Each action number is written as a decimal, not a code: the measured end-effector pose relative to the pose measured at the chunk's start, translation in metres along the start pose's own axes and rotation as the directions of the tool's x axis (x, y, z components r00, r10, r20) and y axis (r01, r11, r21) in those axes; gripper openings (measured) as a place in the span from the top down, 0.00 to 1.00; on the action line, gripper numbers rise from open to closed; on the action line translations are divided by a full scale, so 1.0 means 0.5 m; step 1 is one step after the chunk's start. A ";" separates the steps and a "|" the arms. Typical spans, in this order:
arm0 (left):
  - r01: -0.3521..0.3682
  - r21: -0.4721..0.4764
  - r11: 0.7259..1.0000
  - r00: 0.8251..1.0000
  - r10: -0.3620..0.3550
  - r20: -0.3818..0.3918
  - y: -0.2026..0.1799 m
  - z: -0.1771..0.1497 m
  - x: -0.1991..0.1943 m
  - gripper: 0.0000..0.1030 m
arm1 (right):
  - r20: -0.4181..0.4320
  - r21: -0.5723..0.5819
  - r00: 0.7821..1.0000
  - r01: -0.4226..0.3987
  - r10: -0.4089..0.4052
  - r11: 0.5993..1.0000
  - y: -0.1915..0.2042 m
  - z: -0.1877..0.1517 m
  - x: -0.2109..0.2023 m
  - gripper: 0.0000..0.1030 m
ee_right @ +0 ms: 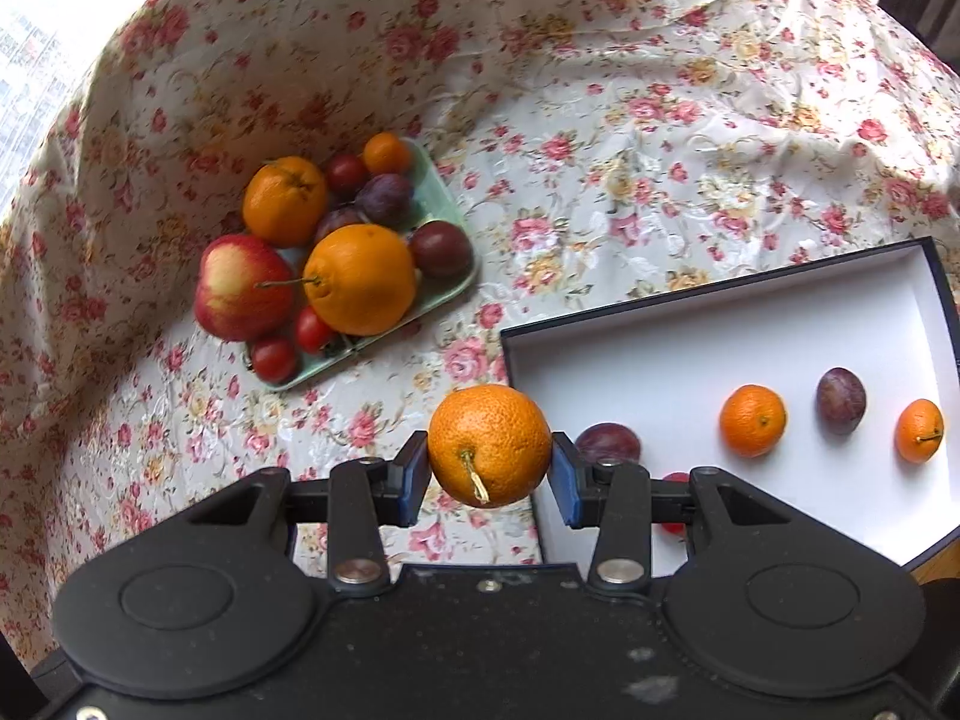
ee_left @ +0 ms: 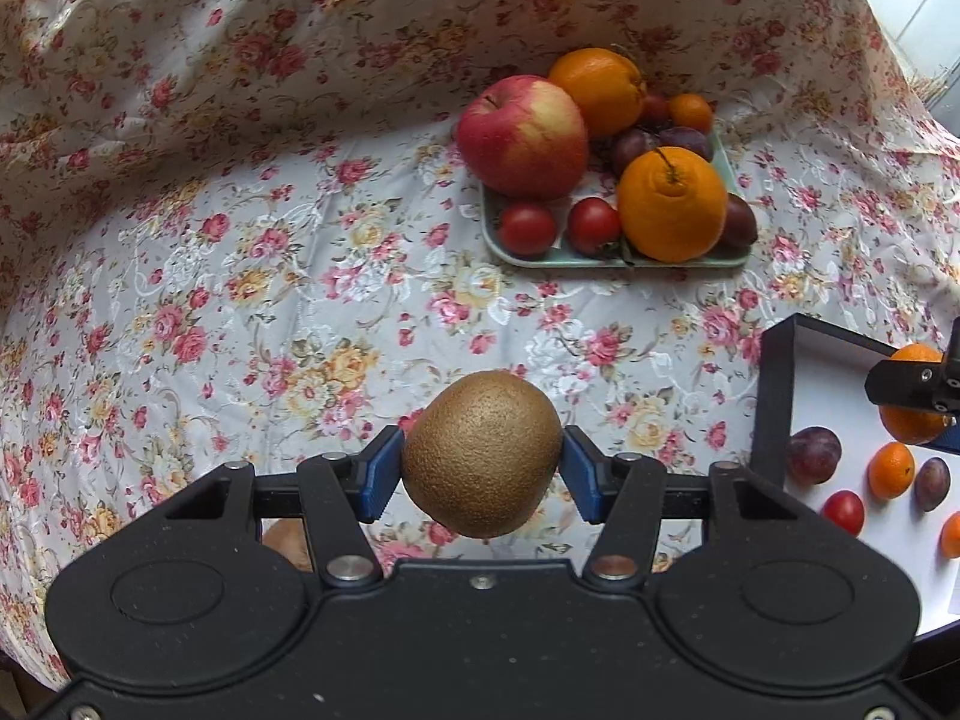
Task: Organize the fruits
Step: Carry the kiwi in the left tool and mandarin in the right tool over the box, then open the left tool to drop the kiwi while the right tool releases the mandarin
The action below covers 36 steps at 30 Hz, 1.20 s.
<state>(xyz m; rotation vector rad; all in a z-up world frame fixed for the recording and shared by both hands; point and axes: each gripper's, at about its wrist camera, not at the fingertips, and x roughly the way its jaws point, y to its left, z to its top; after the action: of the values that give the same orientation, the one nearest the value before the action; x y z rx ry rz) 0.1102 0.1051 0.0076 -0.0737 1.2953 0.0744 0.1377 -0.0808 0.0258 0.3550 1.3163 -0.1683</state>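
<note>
The left tongs (ee_left: 483, 474) are gripping a fuzzy brown oval kiwi (ee_left: 482, 453), their blue pads (ee_left: 378, 474) pressing on both of its sides and holding it clear above the floral-patterned cloth (ee_left: 240, 312) that is covering the tabletop. The right tongs (ee_right: 489, 474) are clamping a small round orange mandarin with a dry stem (ee_right: 489, 444), which is hanging just over the near left corner of the shallow black-walled box with a white floor (ee_right: 690, 360).

Inside that box, a purple plum (ee_right: 607, 443) is lying just beside the right tongs, and further right a second mandarin (ee_right: 752, 420), another plum (ee_right: 840, 400) and a third mandarin (ee_right: 918, 429) are sitting in a loose row, apart from one another. Something small and red (ee_right: 675, 525) is showing under the tongs, mostly hidden.

Well apart from the box, a pale green rectangular tray (ee_right: 384, 339) is carrying a red-yellow apple (ee_right: 243, 288), two large oranges (ee_right: 360, 279), dark plums and small red tomatoes (ee_right: 274, 358), all crowding together and touching.
</note>
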 end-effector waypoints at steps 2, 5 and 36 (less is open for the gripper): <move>0.017 0.031 0.999 1.000 -0.017 -0.001 -0.037 -0.006 -0.003 0.41 | 0.009 0.038 1.000 0.012 -0.012 0.999 -0.047 0.009 -0.012 0.57; 0.050 0.079 0.996 0.999 -0.049 -0.009 -0.101 -0.017 -0.007 0.41 | 0.015 0.092 0.999 0.043 -0.045 0.995 -0.119 0.021 -0.029 0.57; 0.127 0.403 0.906 0.988 -0.080 -0.131 -0.441 -0.165 0.037 0.41 | -0.078 0.312 0.973 0.229 -0.215 0.922 -0.509 0.022 -0.032 0.58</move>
<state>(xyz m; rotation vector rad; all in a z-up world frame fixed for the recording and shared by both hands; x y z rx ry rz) 0.0574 -0.1220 -0.0295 0.2174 1.3927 -0.2994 0.0623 -0.3237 0.0028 0.4850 1.3711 -0.5741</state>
